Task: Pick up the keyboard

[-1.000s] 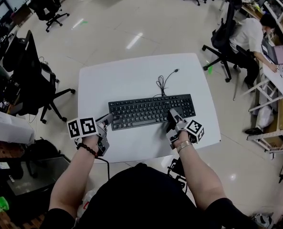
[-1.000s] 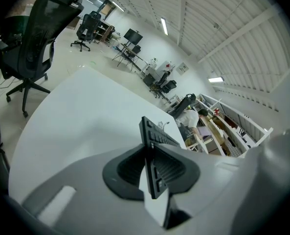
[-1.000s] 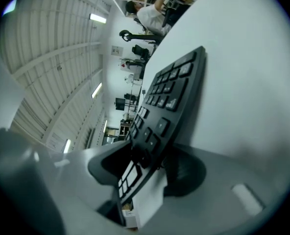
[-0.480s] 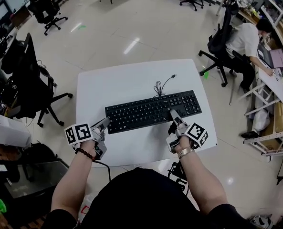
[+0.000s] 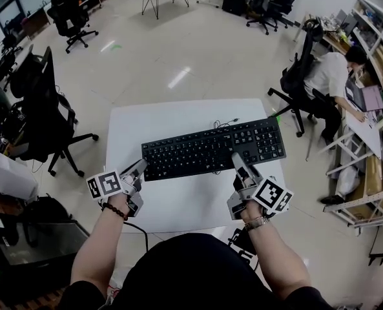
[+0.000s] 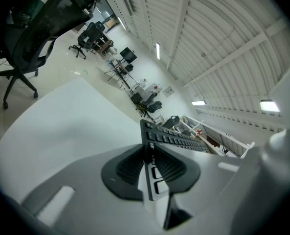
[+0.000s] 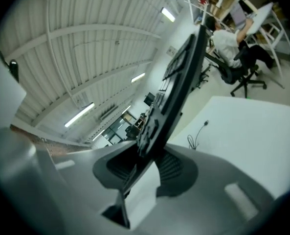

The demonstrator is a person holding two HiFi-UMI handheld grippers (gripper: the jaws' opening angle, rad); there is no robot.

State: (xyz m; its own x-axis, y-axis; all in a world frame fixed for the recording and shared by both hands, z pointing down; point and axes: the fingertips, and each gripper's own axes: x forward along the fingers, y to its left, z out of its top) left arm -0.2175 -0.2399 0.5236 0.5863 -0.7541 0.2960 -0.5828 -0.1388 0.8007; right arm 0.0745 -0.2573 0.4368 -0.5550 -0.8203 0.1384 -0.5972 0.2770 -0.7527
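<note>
The black keyboard hangs over the white table, its right end higher than its left. My left gripper is shut on its near left corner; in the left gripper view the keyboard's edge runs between the two pads of this gripper. My right gripper grips the near edge towards the right, its jaws closing on it. In the right gripper view the keyboard stands steeply tilted between the pads of that gripper. Its cable trails onto the table.
A black office chair stands left of the table. At the right a person sits on a chair at a desk with a laptop. More chairs stand far across the shiny floor.
The right gripper has risen with the keyboard's right end, which now sits clear of the table. The left gripper lifted a little at the left corner.
</note>
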